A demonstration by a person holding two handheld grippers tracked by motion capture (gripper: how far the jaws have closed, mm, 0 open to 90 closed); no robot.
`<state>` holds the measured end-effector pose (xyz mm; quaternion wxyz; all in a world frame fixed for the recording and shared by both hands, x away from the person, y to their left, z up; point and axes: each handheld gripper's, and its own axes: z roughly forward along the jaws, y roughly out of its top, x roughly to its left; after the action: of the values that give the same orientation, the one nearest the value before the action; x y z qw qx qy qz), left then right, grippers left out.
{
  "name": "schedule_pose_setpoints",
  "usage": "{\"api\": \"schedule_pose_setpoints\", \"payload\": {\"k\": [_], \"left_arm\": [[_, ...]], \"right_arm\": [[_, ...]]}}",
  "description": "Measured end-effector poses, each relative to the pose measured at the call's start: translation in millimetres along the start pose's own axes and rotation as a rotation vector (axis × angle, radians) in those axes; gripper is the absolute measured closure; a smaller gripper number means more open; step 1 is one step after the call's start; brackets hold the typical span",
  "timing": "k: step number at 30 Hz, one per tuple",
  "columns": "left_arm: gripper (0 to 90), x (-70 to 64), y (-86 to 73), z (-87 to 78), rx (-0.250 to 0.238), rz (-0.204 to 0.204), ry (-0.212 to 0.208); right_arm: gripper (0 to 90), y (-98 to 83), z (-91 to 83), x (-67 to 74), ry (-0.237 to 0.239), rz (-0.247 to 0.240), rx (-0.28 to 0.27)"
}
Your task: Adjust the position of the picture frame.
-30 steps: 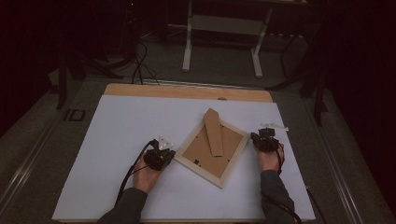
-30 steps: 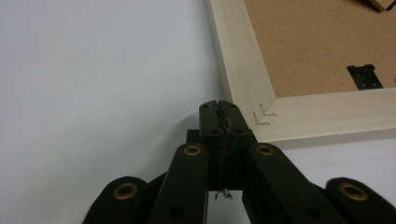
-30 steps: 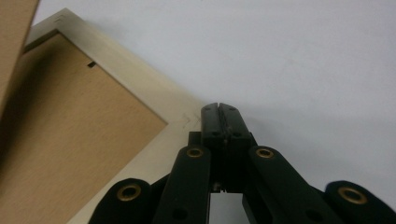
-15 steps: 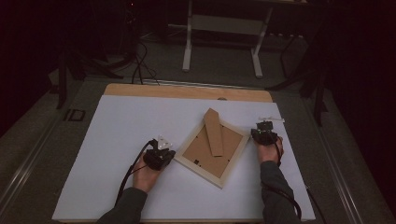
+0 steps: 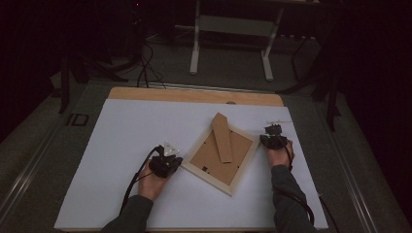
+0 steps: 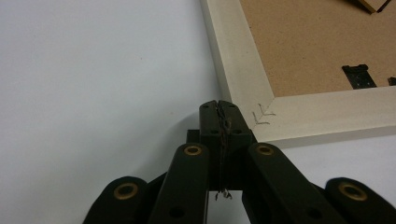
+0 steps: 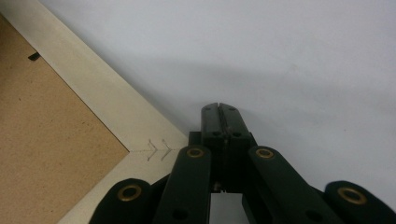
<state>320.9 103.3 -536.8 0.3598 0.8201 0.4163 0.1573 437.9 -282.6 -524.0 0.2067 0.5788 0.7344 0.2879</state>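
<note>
A pale wooden picture frame point(image 5: 221, 158) lies face down and turned like a diamond on the white sheet, its brown backing board up and its cardboard stand point(image 5: 222, 137) folded out. My left gripper point(image 5: 169, 164) sits shut at the frame's left corner point(image 6: 271, 119), jaws pressed together with nothing between them. My right gripper point(image 5: 273, 137) is shut too, beside the frame's right corner point(image 7: 156, 149). Small black clips point(image 6: 357, 75) show on the backing.
The white sheet point(image 5: 121, 145) covers a wooden table top point(image 5: 194, 94), with bare sheet to the left and front. Beyond the table stand a white table base point(image 5: 231, 43) and loose cables point(image 5: 145, 68) on a dark floor.
My right gripper has shifted slightly toward the far side, along the frame's right corner. The left gripper and the frame have stayed where they were.
</note>
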Motion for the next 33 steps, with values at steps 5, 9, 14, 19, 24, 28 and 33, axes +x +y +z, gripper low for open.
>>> {"api": "schedule_pose_setpoints", "payload": {"k": [5,9,14,19,24,28,33], "left_arm": [[89.8,-3.0,-1.8,-2.6,0.009,0.009,-0.008],[89.9,-4.4,-3.8,-4.4,0.008,0.007,-0.019],[90.0,-7.3,-6.0,-6.6,0.013,0.011,-0.034],[90.0,-9.7,-8.4,-9.0,0.016,0.014,-0.052],[90.0,-10.3,-8.0,-8.3,0.014,0.019,-0.051],[89.9,-9.2,-7.3,-6.0,0.001,0.004,-0.057],[89.9,-9.3,-4.1,-3.3,0.005,0.004,-0.049]], "right_arm": [[90.0,-1.2,0.2,-0.1,0.012,0.016,-0.008],[90.0,-2.0,0.7,-0.4,0.026,0.038,-0.013],[90.0,-1.8,0.7,1.5,0.026,0.028,-0.009],[90.0,-1.7,1.0,4.1,0.027,0.029,-0.005],[90.0,-1.5,1.1,5.7,0.020,0.024,0.000],[90.0,-1.7,0.7,6.2,0.017,0.032,0.001],[90.0,-2.7,-0.1,6.2,0.023,0.045,0.003]]}}
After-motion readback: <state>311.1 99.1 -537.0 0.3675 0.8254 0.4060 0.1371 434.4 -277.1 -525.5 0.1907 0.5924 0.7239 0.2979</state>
